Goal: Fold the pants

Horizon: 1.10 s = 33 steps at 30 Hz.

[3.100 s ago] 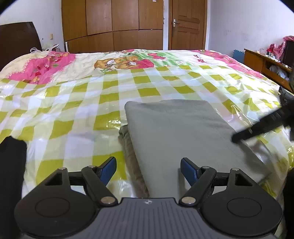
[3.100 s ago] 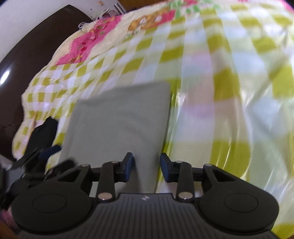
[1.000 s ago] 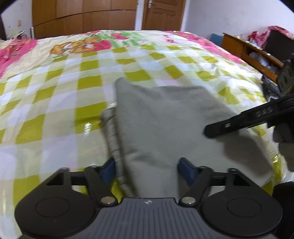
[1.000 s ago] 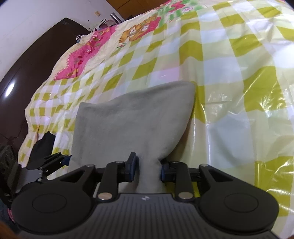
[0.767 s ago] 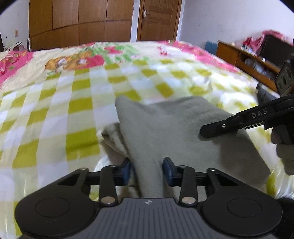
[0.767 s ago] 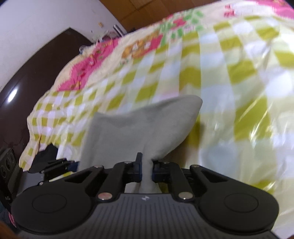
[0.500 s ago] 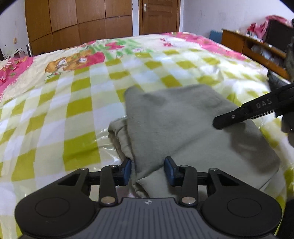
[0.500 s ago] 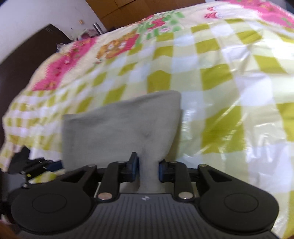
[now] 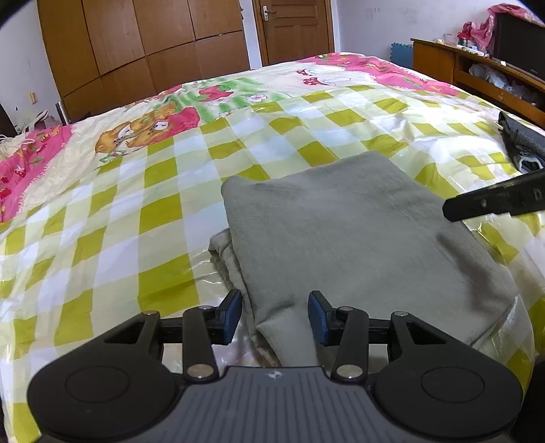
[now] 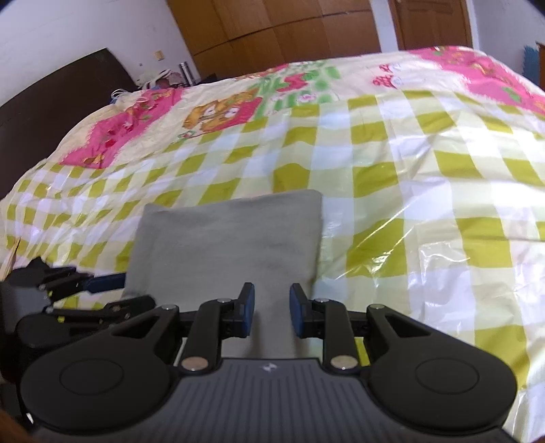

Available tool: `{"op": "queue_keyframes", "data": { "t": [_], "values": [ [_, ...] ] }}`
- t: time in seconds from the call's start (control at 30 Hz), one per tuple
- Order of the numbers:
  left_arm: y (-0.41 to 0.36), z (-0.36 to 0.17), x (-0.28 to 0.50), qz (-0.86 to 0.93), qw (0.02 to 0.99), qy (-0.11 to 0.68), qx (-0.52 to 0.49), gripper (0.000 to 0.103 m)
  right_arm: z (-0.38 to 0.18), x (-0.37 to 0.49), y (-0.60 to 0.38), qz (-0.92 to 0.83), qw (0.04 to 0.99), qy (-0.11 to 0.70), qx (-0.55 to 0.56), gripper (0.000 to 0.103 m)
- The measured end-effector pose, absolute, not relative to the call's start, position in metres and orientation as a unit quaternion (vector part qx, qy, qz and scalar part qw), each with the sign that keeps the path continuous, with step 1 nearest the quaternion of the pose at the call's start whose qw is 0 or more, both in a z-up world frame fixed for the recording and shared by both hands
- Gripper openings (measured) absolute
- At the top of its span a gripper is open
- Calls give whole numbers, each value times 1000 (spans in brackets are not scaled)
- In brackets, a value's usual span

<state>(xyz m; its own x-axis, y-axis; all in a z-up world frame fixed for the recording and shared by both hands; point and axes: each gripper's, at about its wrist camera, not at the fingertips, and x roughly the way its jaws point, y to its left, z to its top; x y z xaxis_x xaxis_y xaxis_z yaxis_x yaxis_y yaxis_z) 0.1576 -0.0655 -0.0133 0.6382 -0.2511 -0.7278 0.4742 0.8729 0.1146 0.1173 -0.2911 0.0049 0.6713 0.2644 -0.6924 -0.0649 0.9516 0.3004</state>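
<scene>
Left wrist view: your left gripper and right gripper straddle the folded pants, both released, letting them settle flat.

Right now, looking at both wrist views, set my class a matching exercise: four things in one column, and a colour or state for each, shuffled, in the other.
Things:
1. pants
2. left claw
3. bed cover
4. door

States:
A. brown wood, closed
B. grey-green, folded flat
C. green and white checks
D. open astride the cloth edge

Pairs: 1-B, 2-D, 3-C, 4-A
</scene>
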Motion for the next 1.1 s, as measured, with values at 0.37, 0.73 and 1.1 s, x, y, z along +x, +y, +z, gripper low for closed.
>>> {"op": "queue_keyframes", "data": {
  "t": [0.37,0.73,1.1],
  "values": [
    [-66,-21,153,-189,887,389,164,65,-16,103,-262,117,884,440,106,24],
    [-52,-1,163,-170,899,377,147,65,-6,97,-244,152,887,415,137,24],
    [-57,-11,227,-127,915,366,118,70,-25,98,-182,231,870,419,121,24]
  ]
}}
